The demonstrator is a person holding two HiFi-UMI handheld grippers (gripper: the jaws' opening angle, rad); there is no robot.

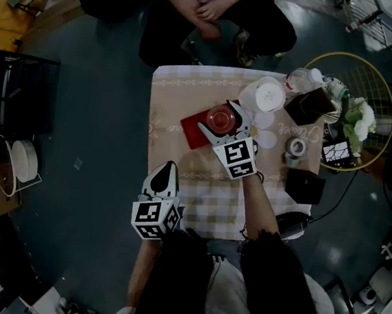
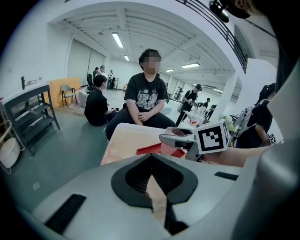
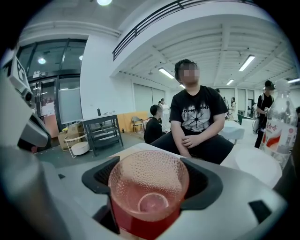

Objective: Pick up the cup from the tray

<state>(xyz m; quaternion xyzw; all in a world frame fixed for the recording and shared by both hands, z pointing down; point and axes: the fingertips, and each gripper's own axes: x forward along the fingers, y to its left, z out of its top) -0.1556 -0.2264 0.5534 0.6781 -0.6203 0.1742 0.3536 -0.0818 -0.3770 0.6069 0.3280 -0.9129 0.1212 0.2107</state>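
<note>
A pink dimpled cup (image 1: 222,119) stands on a red tray (image 1: 193,128) on the checked table (image 1: 198,202). My right gripper (image 1: 222,121) reaches over the tray with a jaw on each side of the cup. In the right gripper view the cup (image 3: 149,187) fills the gap of the right gripper (image 3: 149,183), its walls close against the black pads (image 3: 101,176), and I see no squeeze on it. My left gripper (image 1: 164,172) hovers at the table's near left edge, jaws together and empty. The left gripper view shows the left gripper (image 2: 151,157), the tray (image 2: 150,149) and the cup (image 2: 176,133) ahead.
Right of the tray stand white plastic cups (image 1: 269,94), a water bottle (image 1: 305,79), a tape roll (image 1: 296,146) and two black boxes (image 1: 311,106). A yellow wire stand with flowers (image 1: 358,121) is beside the table. A person (image 1: 211,8) sits at the far side.
</note>
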